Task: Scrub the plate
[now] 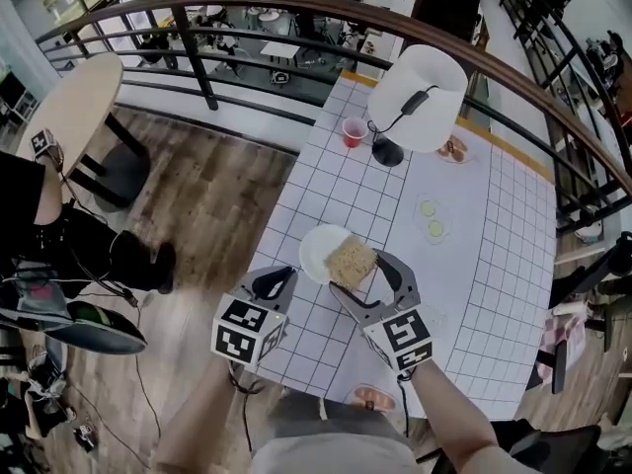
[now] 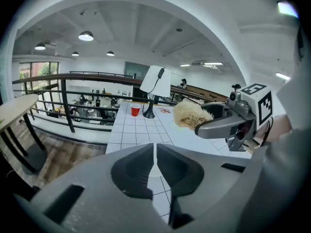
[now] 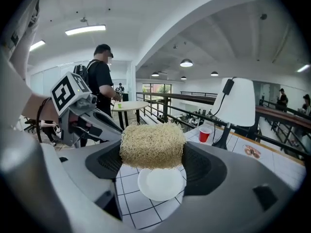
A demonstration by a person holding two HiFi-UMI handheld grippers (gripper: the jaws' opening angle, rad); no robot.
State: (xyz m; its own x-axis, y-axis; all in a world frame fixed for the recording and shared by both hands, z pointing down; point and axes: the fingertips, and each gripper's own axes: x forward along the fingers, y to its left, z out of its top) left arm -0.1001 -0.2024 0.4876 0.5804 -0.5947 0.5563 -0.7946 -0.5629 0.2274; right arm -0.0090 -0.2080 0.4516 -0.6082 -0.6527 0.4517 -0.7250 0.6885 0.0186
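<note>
A white plate [image 1: 318,248] lies on the white gridded table [image 1: 474,294], near its left edge. My right gripper [image 1: 361,271] is shut on a tan fibrous scrubber [image 1: 351,261], held above the plate's right side. In the right gripper view the scrubber [image 3: 152,145] fills the gap between the jaws, with the plate [image 3: 160,183] just below it on the table. My left gripper [image 1: 278,282] hovers left of the plate, apart from it. Its jaws [image 2: 154,152] are shut with nothing between them. From the left gripper view, the scrubber [image 2: 190,114] and the right gripper [image 2: 216,123] are at upper right.
A lamp with a white shade [image 1: 418,97] and a red cup [image 1: 353,131] stand at the table's far end, beside a small dish of food [image 1: 454,150]. Two pale green discs [image 1: 432,218] lie right of the plate. A dark railing [image 1: 197,62] borders the table; a person [image 3: 101,84] stands nearby.
</note>
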